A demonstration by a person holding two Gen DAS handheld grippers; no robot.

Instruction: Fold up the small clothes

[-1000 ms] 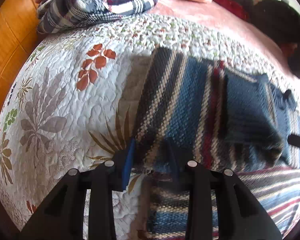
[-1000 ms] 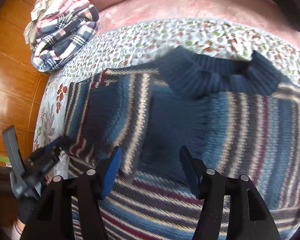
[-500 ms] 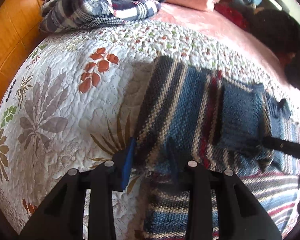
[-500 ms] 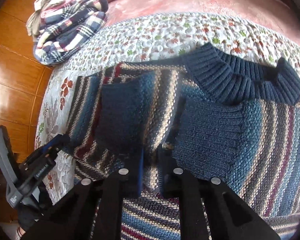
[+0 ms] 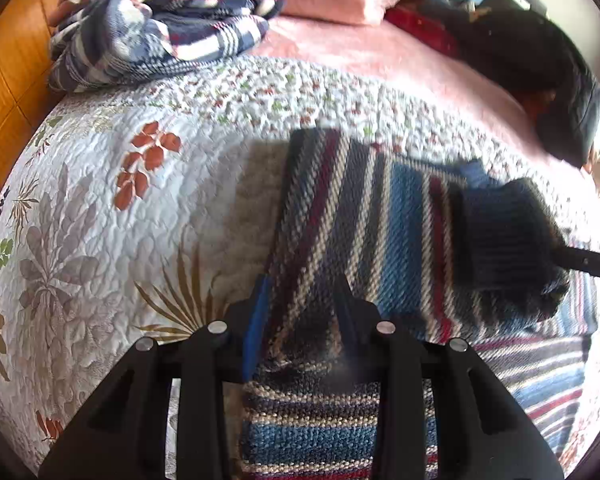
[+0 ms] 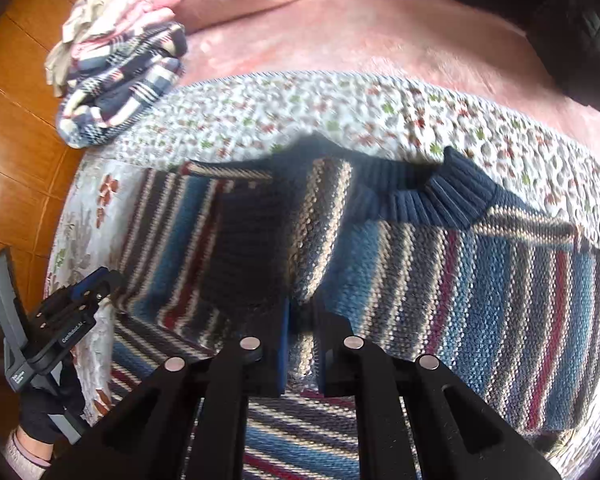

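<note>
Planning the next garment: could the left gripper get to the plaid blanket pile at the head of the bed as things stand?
Probably not yet: the left gripper is shut on the striped sweater. Otherwise only bare quilt lies before the plaid pile.

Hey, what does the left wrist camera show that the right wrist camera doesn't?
Only the left wrist view shows the dark pile of clothes at the far right of the bed and the big leaf prints on the quilt.

Only the right wrist view shows the sweater's ribbed navy collar and the gloved hand holding the left hand-held gripper.

Both show the striped sweater, the plaid blanket, and a gripper closed on knit fabric.
</note>
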